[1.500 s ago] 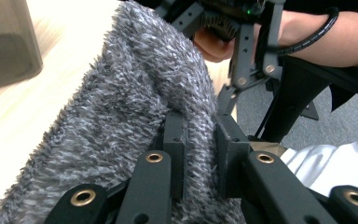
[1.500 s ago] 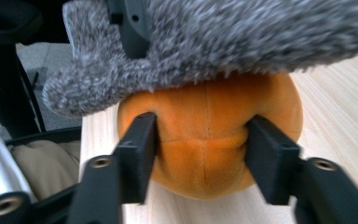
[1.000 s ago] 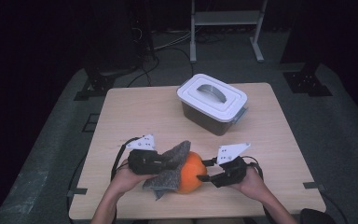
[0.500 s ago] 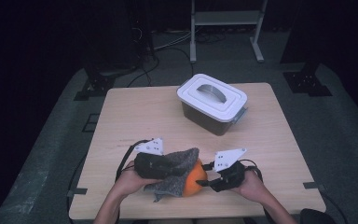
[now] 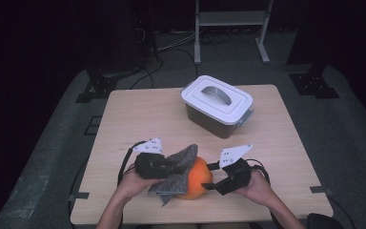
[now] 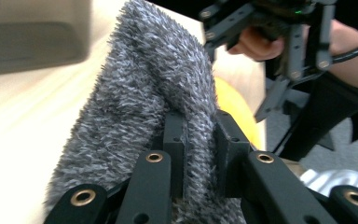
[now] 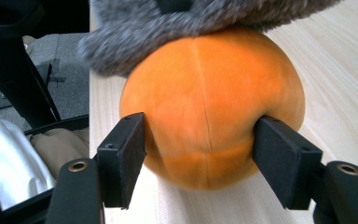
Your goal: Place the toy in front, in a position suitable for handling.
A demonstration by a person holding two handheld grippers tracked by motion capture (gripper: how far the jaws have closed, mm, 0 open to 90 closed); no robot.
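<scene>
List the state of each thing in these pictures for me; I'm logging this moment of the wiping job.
Left gripper: shut on the grey cloth.
Grey cloth: pinched, draped over the orange ball.
Orange ball: on the table, between the right gripper's jaws, pads touching both sides.
Right gripper: jaws just opening, wide around the ball.
Lidded box: closed, handle flat.
Table: bears everything.

Dim and grainy in the high view, dark around the edges, lit only over the bench (image 5: 138,119) at centre. Brighter in both gripper views; blurred upper left in the left one, soft along the top in the right.
</scene>
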